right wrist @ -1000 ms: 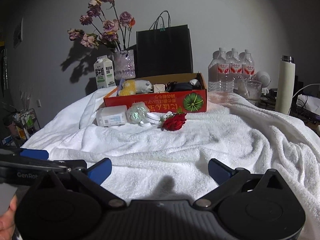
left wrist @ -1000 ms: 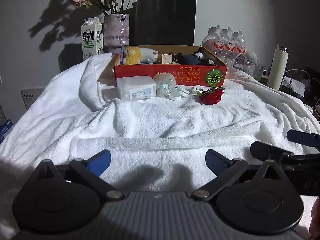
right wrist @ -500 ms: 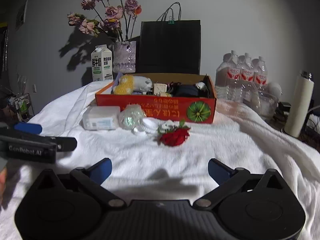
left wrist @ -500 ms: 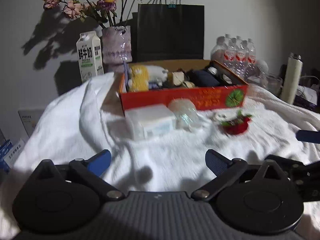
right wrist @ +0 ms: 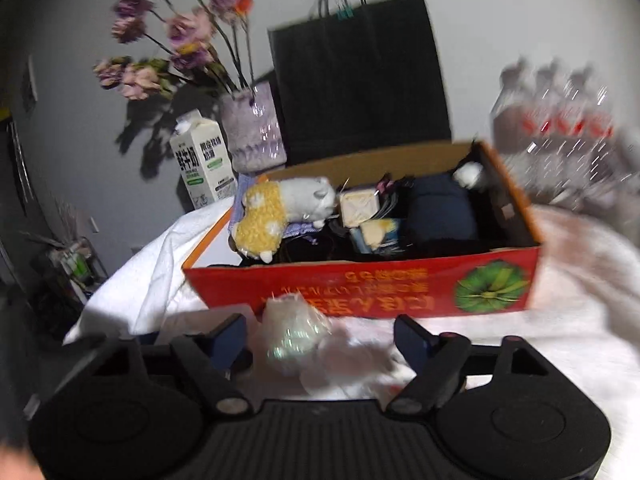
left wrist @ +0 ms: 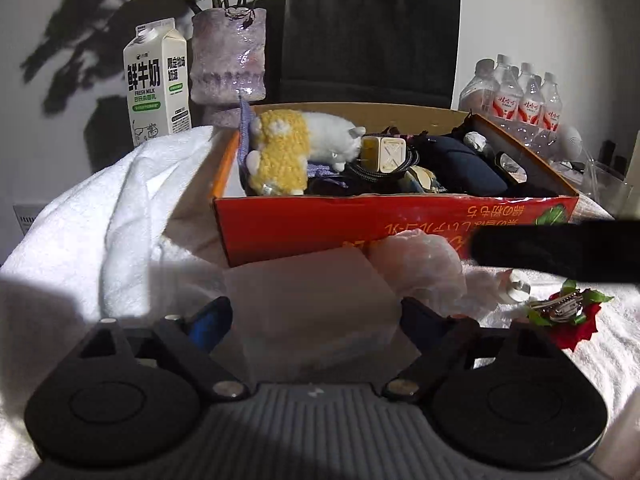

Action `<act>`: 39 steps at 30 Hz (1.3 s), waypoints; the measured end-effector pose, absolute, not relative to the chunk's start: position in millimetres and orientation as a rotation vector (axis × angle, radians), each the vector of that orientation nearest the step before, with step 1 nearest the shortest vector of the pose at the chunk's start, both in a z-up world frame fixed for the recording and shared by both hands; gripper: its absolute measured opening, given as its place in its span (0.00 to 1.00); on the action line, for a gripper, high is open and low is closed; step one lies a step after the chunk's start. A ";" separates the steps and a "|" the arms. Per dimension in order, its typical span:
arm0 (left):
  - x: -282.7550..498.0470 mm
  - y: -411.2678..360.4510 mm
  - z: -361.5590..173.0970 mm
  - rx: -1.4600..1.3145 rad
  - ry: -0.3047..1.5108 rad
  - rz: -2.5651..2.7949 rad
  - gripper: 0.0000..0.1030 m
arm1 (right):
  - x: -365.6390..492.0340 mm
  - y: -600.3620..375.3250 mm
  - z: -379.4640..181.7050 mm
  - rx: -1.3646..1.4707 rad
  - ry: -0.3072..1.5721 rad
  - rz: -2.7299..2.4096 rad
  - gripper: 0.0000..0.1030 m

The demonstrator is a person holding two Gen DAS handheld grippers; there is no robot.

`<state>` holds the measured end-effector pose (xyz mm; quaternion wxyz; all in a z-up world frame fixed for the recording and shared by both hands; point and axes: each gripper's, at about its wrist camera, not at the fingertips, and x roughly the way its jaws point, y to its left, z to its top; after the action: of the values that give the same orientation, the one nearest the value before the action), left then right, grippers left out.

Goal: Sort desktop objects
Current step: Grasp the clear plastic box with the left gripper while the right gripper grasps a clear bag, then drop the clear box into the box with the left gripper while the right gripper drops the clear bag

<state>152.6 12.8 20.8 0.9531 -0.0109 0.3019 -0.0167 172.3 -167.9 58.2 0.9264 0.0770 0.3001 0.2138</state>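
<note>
A translucent white plastic box [left wrist: 312,304] lies on the white towel, between the fingers of my left gripper [left wrist: 314,314]. Its jaws are closing, and a thin gap still shows beside the box. My right gripper [right wrist: 318,334] straddles a crumpled clear plastic bag [right wrist: 294,330] and its jaws are closing too, the pads apart from the bag. One of its dark fingers [left wrist: 552,252] crosses the left wrist view above a red rose [left wrist: 572,326] and a white cap [left wrist: 516,290]. Just behind stands the red cardboard box [left wrist: 360,224] holding a yellow-and-white plush toy [left wrist: 288,152], a charger and dark items.
A milk carton [left wrist: 156,80], a purple vase [left wrist: 228,56] of dried flowers and a black paper bag [left wrist: 368,32] stand behind the box by the wall. A pack of water bottles [left wrist: 516,96] is at the back right. The white towel [left wrist: 100,240] drapes over the left edge.
Both grippers have moved forward to the things in front of the red box. Both pairs of jaws have narrowed. The right wrist view has tilted and is blurred.
</note>
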 end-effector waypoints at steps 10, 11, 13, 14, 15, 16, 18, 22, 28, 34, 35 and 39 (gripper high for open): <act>102.7 35.6 45.4 0.024 0.586 -0.021 0.86 | 197.9 -115.3 58.1 -0.019 0.658 0.470 0.18; 94.9 36.8 49.4 0.016 0.584 -0.024 0.86 | 188.9 -121.3 66.0 0.009 0.635 0.478 0.17; 75.1 36.1 57.5 -0.005 0.568 -0.051 0.86 | 163.9 -136.5 82.1 0.038 0.574 0.471 0.17; 65.2 34.7 61.3 -0.012 0.559 -0.065 0.86 | 149.4 -146.0 89.1 0.057 0.548 0.464 0.17; 55.2 31.7 64.5 -0.016 0.549 -0.073 0.86 | 133.6 -155.0 94.3 0.073 0.522 0.462 0.17; 44.7 28.0 67.1 -0.021 0.539 -0.082 0.86 | 117.1 -162.9 98.0 0.078 0.500 0.457 0.17; 23.6 20.7 72.1 -0.040 0.526 -0.106 0.87 | 85.1 -176.2 101.6 0.069 0.472 0.436 0.17; -15.3 7.5 77.3 -0.075 0.517 -0.130 0.87 | 24.9 -192.2 98.1 0.015 0.431 0.366 0.17; -65.5 -10.3 79.0 -0.076 0.525 -0.152 0.87 | -39.9 -209.0 85.9 0.021 0.458 0.324 0.16; -102.2 -21.1 72.9 -0.040 0.537 -0.165 0.86 | -89.1 -212.6 83.4 0.024 0.427 0.353 0.16; -106.9 -22.8 71.2 -0.040 0.545 -0.167 0.86 | -95.6 -213.0 84.0 0.026 0.417 0.358 0.16; -118.0 -25.0 70.7 -0.031 0.537 -0.181 0.85 | -111.2 -215.0 81.8 0.042 0.411 0.378 0.16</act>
<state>-118.0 -25.0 70.7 0.9600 -0.0155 0.2648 -0.0893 -111.2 -215.0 81.8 0.9610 0.0207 0.2030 0.1866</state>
